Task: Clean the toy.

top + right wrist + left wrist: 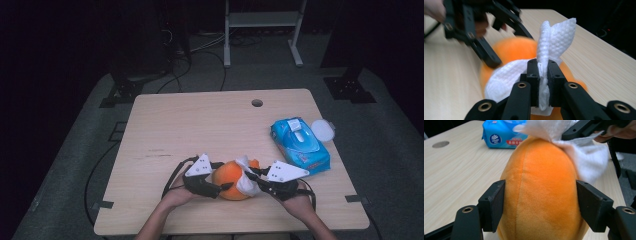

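- High view: orange plush toy on the tabletop near its front edge, between the left gripper and the right gripper. Landmark for all entries below.
- Left gripper view: jaws stand on either flank of the plush toy, apart as wide as its body. The near faces look to be at the fabric, but whether they press cannot be told; no dent shows.
- Right gripper view: right gripper has its jaws drawn together on a white wet wipe, which lies over the near side of the plush toy. A loose tail of wipe stands up above the jaws.
- Step in hand, as judged: wiping the toy's surface while the left gripper steadies it.
- Next move, as judged: a firm hold by the left jaws so the soft body does not roll, then a drag of the wipe across the plush with the pinch kept tight. The fabric may bunch and slip free.
- Blue wet-wipe pack: right of and beyond the plush toy, well apart, its white lid flipped open.
- Markings, left gripper view: pack bears a round blue-and-white emblem and a red strip with white characters, too small to read.
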Action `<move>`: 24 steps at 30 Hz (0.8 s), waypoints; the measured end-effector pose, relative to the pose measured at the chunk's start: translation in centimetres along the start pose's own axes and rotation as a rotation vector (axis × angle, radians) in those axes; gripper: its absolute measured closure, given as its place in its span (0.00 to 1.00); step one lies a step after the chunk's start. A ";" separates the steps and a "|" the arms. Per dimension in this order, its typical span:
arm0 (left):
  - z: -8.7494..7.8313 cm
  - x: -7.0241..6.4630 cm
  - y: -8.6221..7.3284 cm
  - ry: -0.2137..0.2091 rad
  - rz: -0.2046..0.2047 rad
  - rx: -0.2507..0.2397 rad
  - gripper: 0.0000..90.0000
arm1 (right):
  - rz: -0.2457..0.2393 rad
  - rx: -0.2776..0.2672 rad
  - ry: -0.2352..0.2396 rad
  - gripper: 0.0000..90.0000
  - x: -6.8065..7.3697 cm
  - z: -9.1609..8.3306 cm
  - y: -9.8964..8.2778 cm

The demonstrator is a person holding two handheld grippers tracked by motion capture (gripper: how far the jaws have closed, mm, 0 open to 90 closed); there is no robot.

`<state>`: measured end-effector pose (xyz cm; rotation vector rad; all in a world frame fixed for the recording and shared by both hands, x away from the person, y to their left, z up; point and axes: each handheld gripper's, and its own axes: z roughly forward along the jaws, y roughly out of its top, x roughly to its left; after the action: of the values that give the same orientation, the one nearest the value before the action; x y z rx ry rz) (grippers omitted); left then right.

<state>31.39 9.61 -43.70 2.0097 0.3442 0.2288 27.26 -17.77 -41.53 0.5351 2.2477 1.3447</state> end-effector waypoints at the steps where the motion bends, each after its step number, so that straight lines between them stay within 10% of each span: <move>1: 0.0 0.1 0.1 -0.010 -0.014 -0.003 0.31 | 0.002 0.002 -0.004 0.90 -0.1 -0.1 -0.1; 24: 0.2 -0.6 0.7 -0.006 0.039 0.033 0.30 | -0.027 -0.017 0.013 0.90 0.9 0.1 0.7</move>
<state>31.02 8.95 -43.12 2.0501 0.3069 0.2425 26.60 -16.90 -41.15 0.4900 2.2438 1.3571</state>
